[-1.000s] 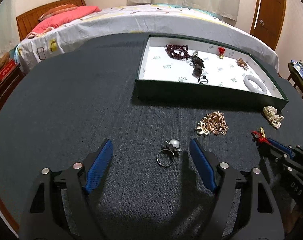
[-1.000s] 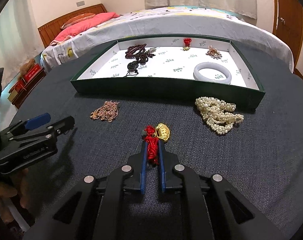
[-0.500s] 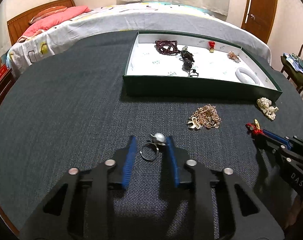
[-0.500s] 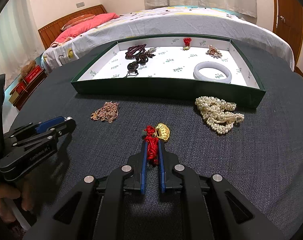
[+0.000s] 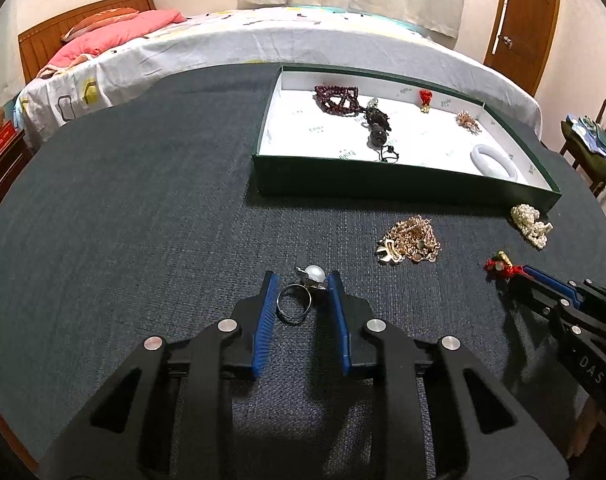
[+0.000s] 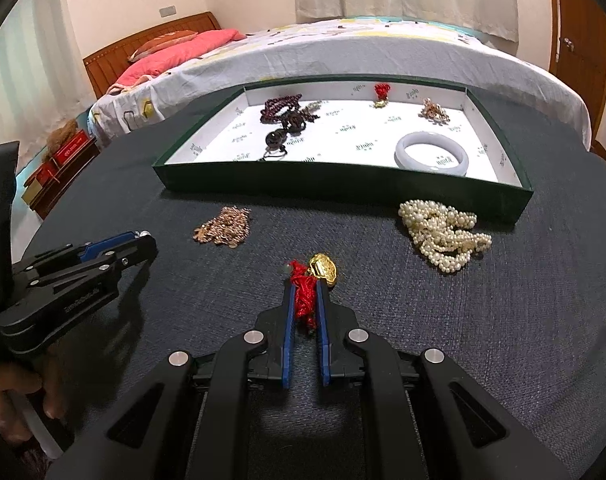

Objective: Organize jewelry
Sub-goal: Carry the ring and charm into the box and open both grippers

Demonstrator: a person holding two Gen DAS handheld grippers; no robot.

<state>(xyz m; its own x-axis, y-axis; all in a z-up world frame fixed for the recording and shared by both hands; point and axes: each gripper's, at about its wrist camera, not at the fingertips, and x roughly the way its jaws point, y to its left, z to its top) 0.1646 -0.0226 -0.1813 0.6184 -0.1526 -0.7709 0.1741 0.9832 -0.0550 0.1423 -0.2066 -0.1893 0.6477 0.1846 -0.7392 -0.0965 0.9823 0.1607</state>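
Observation:
My left gripper (image 5: 303,280) is shut on a silver pearl ring (image 5: 299,300), which lies between its blue pads on the dark tabletop. My right gripper (image 6: 305,286) is shut on the red cord of a gold charm (image 6: 323,269); it also shows in the left wrist view (image 5: 499,266). A green tray (image 6: 343,190) with a white lining holds dark beads (image 6: 281,108), a pale bangle (image 6: 431,153) and small pieces. A gold chain pile (image 5: 411,240) and a pearl necklace (image 6: 443,232) lie in front of the tray.
The round table has a dark woven cloth (image 5: 123,220). A bed (image 5: 263,36) stands behind it, a wooden door (image 5: 523,20) at the back right and a chair (image 5: 599,140) with clothes at the right.
My left gripper has closed from wide open onto the pearl ring and moved slightly forward. My right gripper stays shut on the red cord, nearly still.

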